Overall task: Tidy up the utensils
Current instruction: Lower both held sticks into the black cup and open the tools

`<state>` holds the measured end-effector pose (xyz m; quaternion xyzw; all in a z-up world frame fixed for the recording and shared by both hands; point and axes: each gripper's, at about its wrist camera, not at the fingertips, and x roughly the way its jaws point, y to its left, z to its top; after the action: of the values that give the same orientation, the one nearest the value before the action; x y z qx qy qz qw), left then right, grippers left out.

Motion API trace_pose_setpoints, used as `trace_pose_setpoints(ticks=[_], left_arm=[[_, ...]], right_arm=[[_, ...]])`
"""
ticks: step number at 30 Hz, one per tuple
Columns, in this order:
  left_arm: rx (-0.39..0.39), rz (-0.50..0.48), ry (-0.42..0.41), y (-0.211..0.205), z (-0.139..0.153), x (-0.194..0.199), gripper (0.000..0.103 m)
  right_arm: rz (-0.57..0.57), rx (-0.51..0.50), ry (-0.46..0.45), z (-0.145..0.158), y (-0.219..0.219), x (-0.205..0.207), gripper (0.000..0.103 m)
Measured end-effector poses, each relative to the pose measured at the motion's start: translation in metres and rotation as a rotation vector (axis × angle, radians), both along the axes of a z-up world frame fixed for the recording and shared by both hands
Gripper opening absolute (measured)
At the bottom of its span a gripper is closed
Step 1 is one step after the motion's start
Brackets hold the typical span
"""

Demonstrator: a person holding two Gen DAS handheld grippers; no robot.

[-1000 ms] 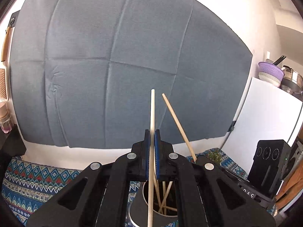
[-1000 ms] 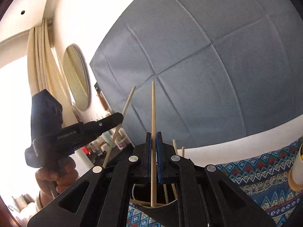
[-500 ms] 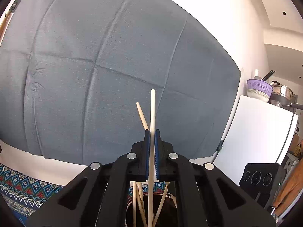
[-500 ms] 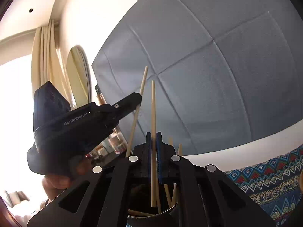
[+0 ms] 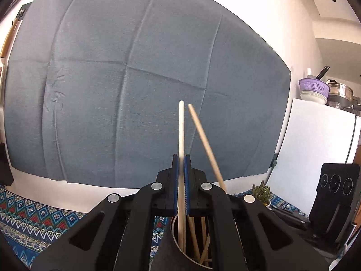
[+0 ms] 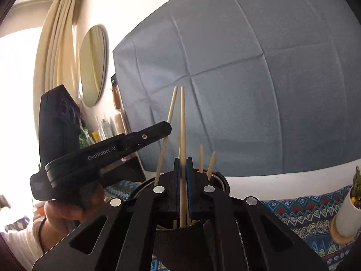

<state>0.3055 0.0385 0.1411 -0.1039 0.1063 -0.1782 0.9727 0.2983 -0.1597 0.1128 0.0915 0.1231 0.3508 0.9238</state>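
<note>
The left hand-held gripper (image 5: 181, 164) is clamped on a pale chopstick (image 5: 181, 135) that stands upright between its blue pads, its lower end reaching into the round utensil holder (image 5: 178, 247) just below, among other sticks. The right hand-held gripper (image 6: 183, 167) is likewise closed on a second chopstick (image 6: 182, 122), upright, with its lower end inside the same holder (image 6: 180, 234).

Only the right wrist view shows the left device from the side, its finger pinching the leaning stick, and the person's hand (image 6: 67, 207) and light sleeve (image 6: 24, 239) under it. Only the left wrist view shows the right-held stick as a slanted rod (image 5: 204, 142) beside its own.

The holder stands on a desk covered with a blue patterned cloth (image 5: 33, 221). A small cactus pot (image 6: 348, 214) sits off to the right. Behind hangs a creased grey-blue sheet (image 5: 135, 90) on a white wall. A round mirror (image 6: 93, 65) and cream curtain (image 6: 56, 45) lie left; a white cabinet (image 5: 315, 149) with a purple colander (image 5: 313, 88) stands right.
</note>
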Motion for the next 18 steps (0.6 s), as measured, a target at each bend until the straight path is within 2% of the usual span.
trace_pose_setpoints(ticks=[4,16,18], left_arm=[[0.051,0.008,0.007,0.005,0.002,-0.012,0.006],[0.138,0.039,0.032,0.002,-0.004,-0.04,0.006],[0.142,0.038,0.048,0.003,-0.005,-0.043,0.012]], right_arm=[[-0.011,-0.072,-0.021,0.004,-0.001,-0.012,0.005],[-0.023,-0.166,-0.013,-0.001,-0.001,-0.035,0.007],[-0.04,-0.201,-0.04,0.001,0.0,-0.042,0.009]])
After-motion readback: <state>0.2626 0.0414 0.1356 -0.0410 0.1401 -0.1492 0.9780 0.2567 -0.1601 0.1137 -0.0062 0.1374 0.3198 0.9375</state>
